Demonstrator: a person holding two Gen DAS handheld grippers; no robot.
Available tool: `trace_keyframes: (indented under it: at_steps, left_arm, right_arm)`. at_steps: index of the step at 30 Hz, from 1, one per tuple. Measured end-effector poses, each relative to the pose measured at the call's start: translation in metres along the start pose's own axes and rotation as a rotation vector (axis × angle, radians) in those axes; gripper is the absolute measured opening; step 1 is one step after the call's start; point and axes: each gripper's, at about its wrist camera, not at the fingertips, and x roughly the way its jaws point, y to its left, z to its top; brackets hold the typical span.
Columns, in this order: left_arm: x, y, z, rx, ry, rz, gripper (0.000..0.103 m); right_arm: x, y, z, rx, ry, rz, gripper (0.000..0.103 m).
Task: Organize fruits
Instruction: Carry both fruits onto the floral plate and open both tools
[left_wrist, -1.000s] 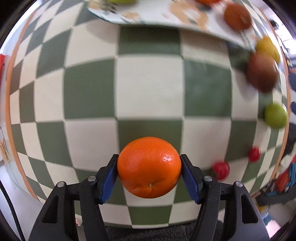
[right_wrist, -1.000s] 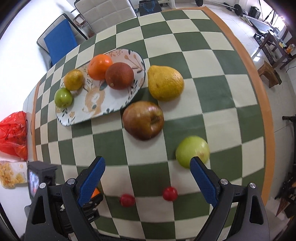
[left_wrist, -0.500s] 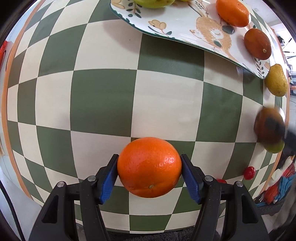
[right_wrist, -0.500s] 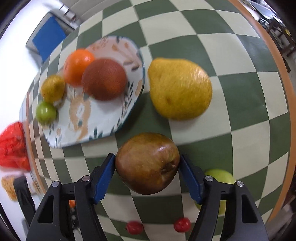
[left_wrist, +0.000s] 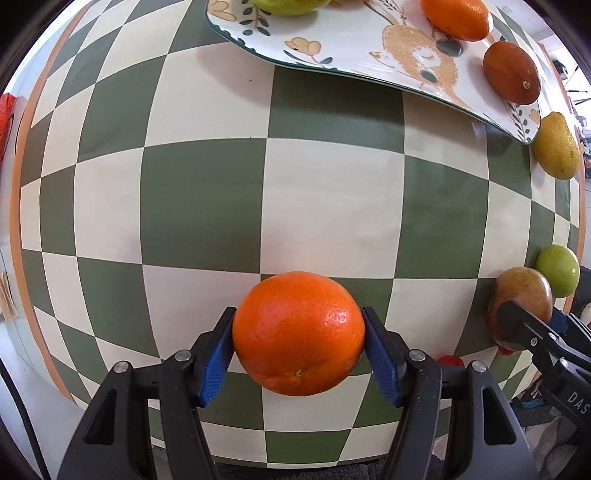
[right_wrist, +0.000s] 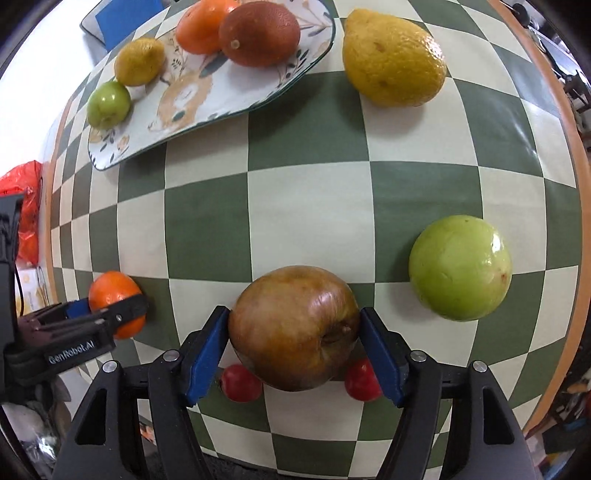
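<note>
Centrally, bare checkered table (left_wrist: 325, 206) between plate (left_wrist: 354, 62) and tool-gripped orange (left_wrist: 299, 332).

The brown apple (right_wrist: 295, 328) hides part of both small red fruits (right_wrist: 242, 382). The plate (left_wrist: 332, 55) and its green fruit (left_wrist: 291, 5) are cut off at the left-wrist view's top edge.

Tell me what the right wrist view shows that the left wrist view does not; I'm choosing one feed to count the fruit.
Only the right wrist view shows the small yellow citrus on the plate and both red cherry-like fruits fully.

Only the left wrist view shows the orange close up, pinched by the left tool.

Both show the plate, the brown apple clamped in the right tool, the big yellow fruit and the green apple on the checked cloth.
</note>
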Motion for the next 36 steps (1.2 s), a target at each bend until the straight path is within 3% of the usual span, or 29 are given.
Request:
trace_keyframes:
  at_steps: [7, 10, 17, 21, 24, 27, 32, 36]
  left_arm:
    - [-0.014, -0.009, -0.011, 0.024, -0.025, 0.003, 0.062]
    - [-0.036, -0.013, -0.006, -0.008, -0.033, -0.080, 0.062]
    - [-0.092, -0.005, 0.047, -0.132, -0.092, -0.276, 0.062]
    - [-0.090, 0.015, 0.086, -0.253, -0.053, -0.380, 0.063]
    - [-0.089, 0.021, 0.104, -0.277, -0.041, -0.379, 0.063]
    - [-0.086, 0.016, 0.117, -0.256, -0.047, -0.326, 0.063]
    - [-0.076, 0.012, 0.131, -0.234, -0.024, -0.307, 0.063]
    - [-0.068, 0.010, 0.140, -0.215, -0.001, -0.287, 0.063]
  right_arm:
    - [0.005, -0.004, -0.004, -0.020, 0.003, 0.008, 0.073]
    - [0.002, -0.002, -0.008, -0.007, -0.011, 0.042, 0.073]
    - [-0.030, -0.013, 0.015, 0.203, -0.096, 0.363, 0.073]
    - [-0.046, -0.009, 0.048, 0.253, -0.148, 0.444, 0.073]
    - [-0.053, -0.004, 0.073, 0.265, -0.186, 0.441, 0.073]
    - [-0.054, 0.003, 0.091, 0.240, -0.207, 0.396, 0.073]
    - [-0.044, 0.006, 0.112, 0.199, -0.190, 0.328, 0.073]
    - [-0.032, 0.010, 0.115, 0.180, -0.170, 0.337, 0.073]
